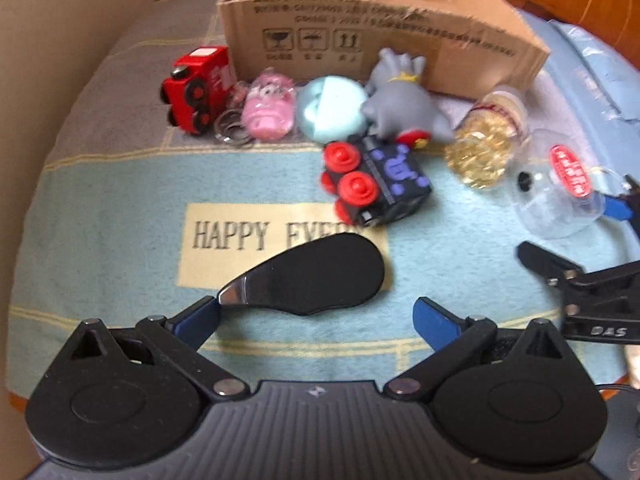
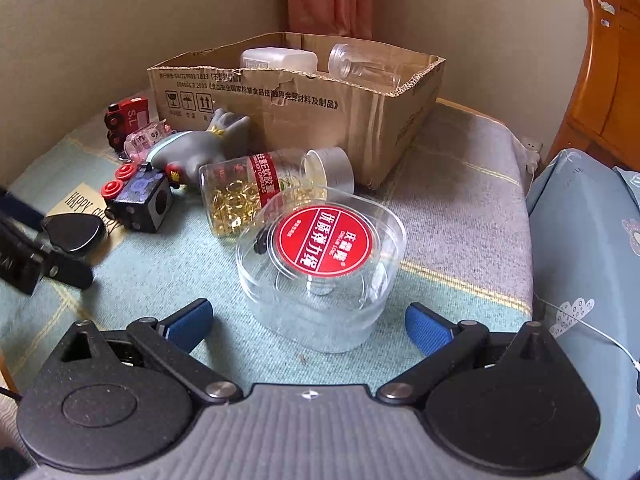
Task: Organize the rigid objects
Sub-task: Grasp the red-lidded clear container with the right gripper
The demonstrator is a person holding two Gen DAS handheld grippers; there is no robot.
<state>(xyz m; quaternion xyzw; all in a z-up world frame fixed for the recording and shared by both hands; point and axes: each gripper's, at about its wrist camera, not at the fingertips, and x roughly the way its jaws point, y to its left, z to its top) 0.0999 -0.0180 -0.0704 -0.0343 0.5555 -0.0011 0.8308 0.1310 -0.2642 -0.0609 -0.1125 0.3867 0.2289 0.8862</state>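
My left gripper [image 1: 316, 320] is open, its jaws on either side of a flat black teardrop-shaped object [image 1: 316, 276] lying on the blanket; the left blue fingertip [image 1: 198, 318] touches its metal end. My right gripper [image 2: 308, 322] is open around a clear round plastic container with a red label [image 2: 320, 256]; the same container shows in the left wrist view [image 1: 560, 196]. A cardboard box [image 2: 296, 104] at the back holds a white container [image 2: 280, 58] and a clear jar [image 2: 360, 66].
In front of the box [image 1: 380, 36] lie a red toy bus [image 1: 196, 92], a pink toy [image 1: 266, 106], a pale blue round object [image 1: 330, 108], a grey figure [image 1: 400, 100], a black toy train [image 1: 376, 180] and a capsule bottle [image 1: 484, 140]. A blue pillow [image 2: 588, 240] lies to the right.
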